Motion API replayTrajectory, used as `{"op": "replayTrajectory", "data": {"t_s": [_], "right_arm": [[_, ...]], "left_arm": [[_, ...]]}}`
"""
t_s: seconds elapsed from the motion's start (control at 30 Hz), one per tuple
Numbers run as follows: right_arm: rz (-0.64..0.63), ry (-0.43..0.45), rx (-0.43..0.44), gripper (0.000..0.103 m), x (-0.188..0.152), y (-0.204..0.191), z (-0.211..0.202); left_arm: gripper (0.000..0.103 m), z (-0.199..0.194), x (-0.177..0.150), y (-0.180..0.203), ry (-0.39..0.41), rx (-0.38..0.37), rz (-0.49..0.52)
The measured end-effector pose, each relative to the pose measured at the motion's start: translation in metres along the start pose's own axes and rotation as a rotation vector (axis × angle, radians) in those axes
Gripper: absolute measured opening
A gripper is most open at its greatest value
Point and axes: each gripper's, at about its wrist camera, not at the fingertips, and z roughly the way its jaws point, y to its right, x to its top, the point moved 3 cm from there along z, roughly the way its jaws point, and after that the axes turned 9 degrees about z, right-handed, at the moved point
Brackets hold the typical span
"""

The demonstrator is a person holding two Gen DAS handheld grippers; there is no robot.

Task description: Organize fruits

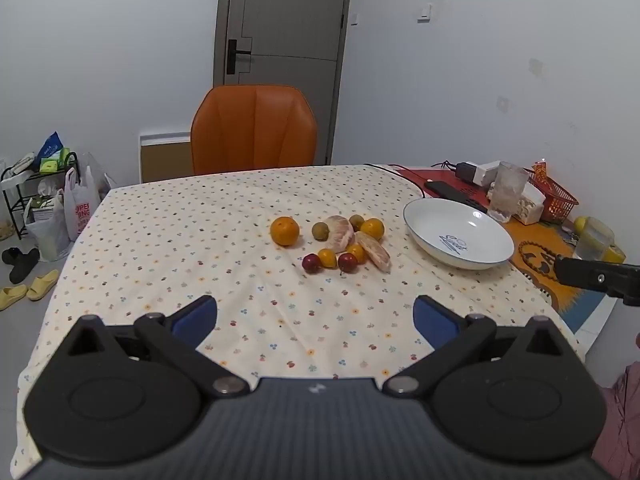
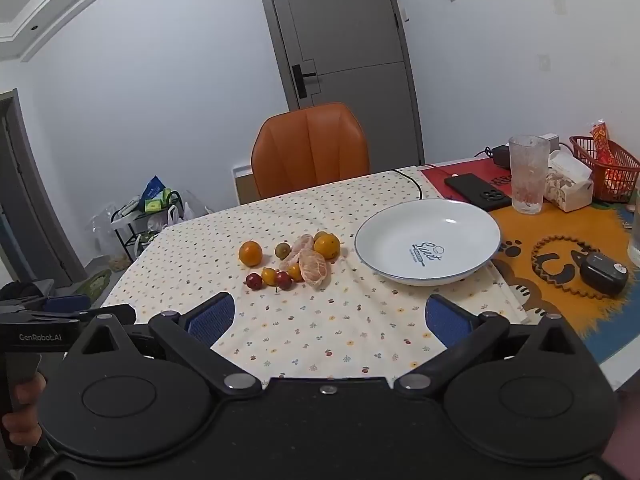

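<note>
Left tongs (image 1: pixel 316 322): jaws spread wide, nothing between the blue pads (image 1: pixel 196 316), held low over the near part of the tablecloth (image 1: pixel 160 240), bottom centre of the left wrist view. Right tongs (image 2: pixel 330 320): same, wide apart, holding nothing, blue pads (image 2: pixel 212 316) at lower centre of the right wrist view.

Fruit sits mid-frame, beyond both tongs, loose on the cloth. In the left wrist view: one orange (image 1: pixel 285 231) alone on the left of the group; just right of it a greenish-brown small fruit (image 1: pixel 320 231), then two peeled citrus pieces (image 1: pixel 340 233) touching each other, w/ a second orange (image 1: pixel 372 228) behind them. Front row: two small red fruits (image 1: pixel 311 263), small yellow-orange ones betw. them.

White plate (image 1: pixel 424 216), blue rim, "Sweet" printed inside, is right of the fruit, apart from it, no fruit in it. Right wrist view has the plate (image 2: pixel 384 232) centre-right, fruit group to its left.

Beyond the plate, upper right: black phone (image 2: pixel 476 192), tall glass (image 2: pixel 527 184), tissue box (image 2: pixel 568 186), red basket (image 2: pixel 612 172). Orange chair (image 1: pixel 254 128) at the far table edge, grey door (image 1: pixel 284 20) behind.
</note>
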Motion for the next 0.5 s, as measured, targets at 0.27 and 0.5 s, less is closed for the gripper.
{"op": "replayTrajectory", "data": {"t_s": [0.27,0.5], "right_arm": [[-0.037,0.015,-0.009,0.103,-0.006,-0.014,-0.001],[-0.035,0.006,0.002,0.103,-0.001,-0.01,-0.003]], "left_arm": [[0.103,-0.007,0.0,-0.006,0.001,-0.008,-0.012],[0.103,-0.005,0.001,-0.004,0.005,-0.016,-0.014]]}}
